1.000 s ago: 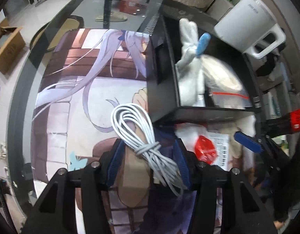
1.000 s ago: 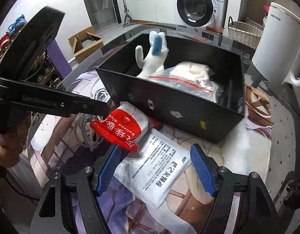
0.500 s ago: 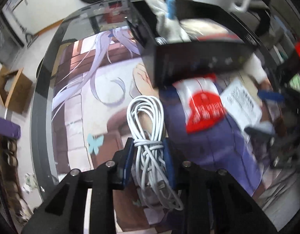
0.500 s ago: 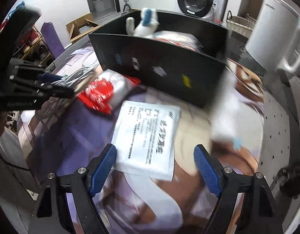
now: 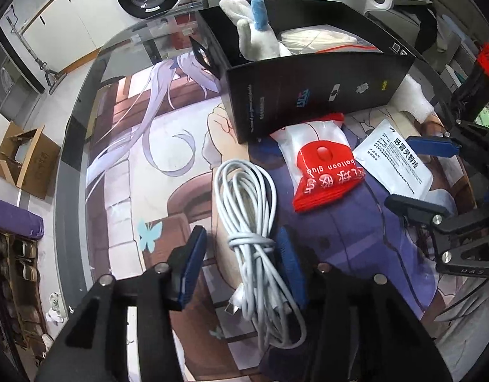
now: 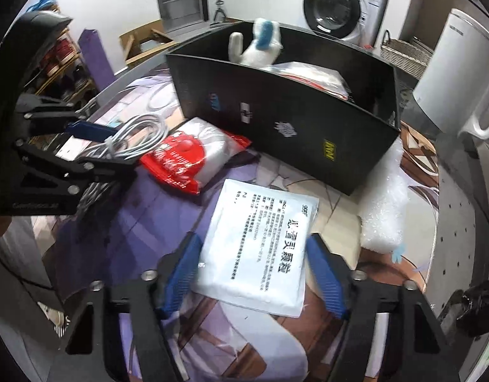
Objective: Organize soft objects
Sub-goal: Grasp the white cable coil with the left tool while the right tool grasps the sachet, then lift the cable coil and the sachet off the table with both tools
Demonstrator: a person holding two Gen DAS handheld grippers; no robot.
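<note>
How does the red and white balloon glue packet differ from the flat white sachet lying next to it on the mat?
The balloon glue packet is puffy and partly red; the white sachet is flat and plain white with black print. The packet's end touches the black box; the sachet lies clear of it, between the right gripper fingers. Both are sealed soft packs outside the box.

Each camera sits just behind its own gripper, looking steeply down and forward along the fingers, close over the tabletop (image 5: 85,146). The left view looks past the left gripper (image 5: 241,264) at the cable (image 5: 244,210); the right view past the right gripper (image 6: 254,273) at the white sachet (image 6: 260,248). Both share the black box (image 5: 314,95), red pouch (image 6: 187,156), sachet and cable, and each shows the other gripper at its side.
</note>
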